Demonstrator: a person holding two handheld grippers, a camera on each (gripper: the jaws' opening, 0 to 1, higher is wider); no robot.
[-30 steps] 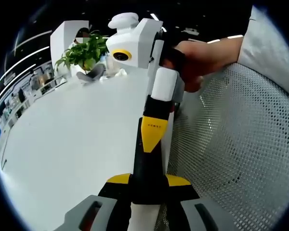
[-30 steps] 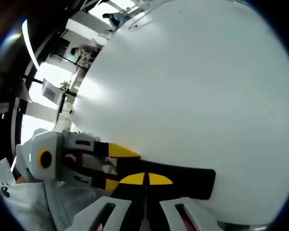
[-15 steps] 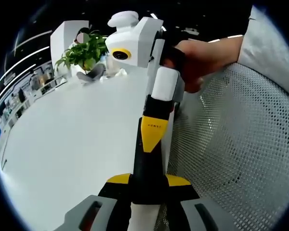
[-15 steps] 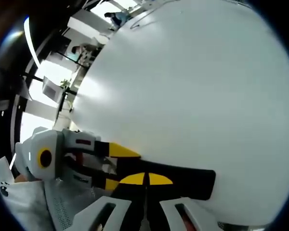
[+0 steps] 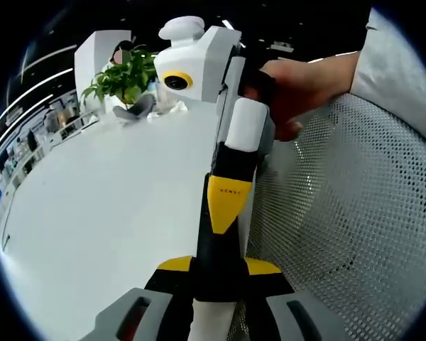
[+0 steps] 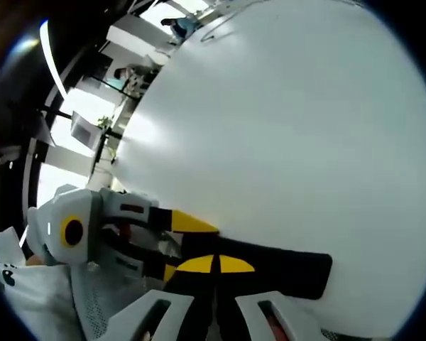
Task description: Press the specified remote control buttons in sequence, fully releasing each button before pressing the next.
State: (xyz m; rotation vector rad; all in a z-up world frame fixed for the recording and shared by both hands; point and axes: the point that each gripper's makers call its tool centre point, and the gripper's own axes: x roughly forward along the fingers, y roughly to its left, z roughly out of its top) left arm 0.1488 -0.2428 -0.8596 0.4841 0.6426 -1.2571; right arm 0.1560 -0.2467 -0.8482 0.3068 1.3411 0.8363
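In the left gripper view, the left hand-held gripper (image 5: pixel 219 268) rises from 6 o'clock. Its two yellow-tipped jaws stand a little apart and pinch the near end of a black remote control (image 5: pixel 214 245) between them. The remote control runs from the jaws up toward the centre of the view. The right hand-held gripper (image 5: pixel 227 202) comes down from 12 o'clock, and a person's hand (image 5: pixel 305 85) holds it at about 1 o'clock. Its jaws are pressed together into one yellow point, and this point lies on the face of the remote control. I cannot tell which button is under it. The white counter (image 5: pixel 92 213) spreads from 7 to 11 o'clock, with a potted plant (image 5: pixel 124 74) far back at 11 o'clock. A white perforated mesh surface (image 5: pixel 348 220) covers the side from 2 to 5 o'clock, just beside the two hand-held grippers.

In the right gripper view, the right hand-held gripper (image 6: pixel 213 264) rises from 6 o'clock with its yellow tips closed against each other – no gap shows between them. They rest on the remote control (image 6: pixel 284 264), which lies across the view from the centre toward 4 o'clock, above the white counter (image 6: pixel 284 121). The left hand-held gripper (image 6: pixel 181 245) enters from 8 o'clock and grips the remote control's end there.
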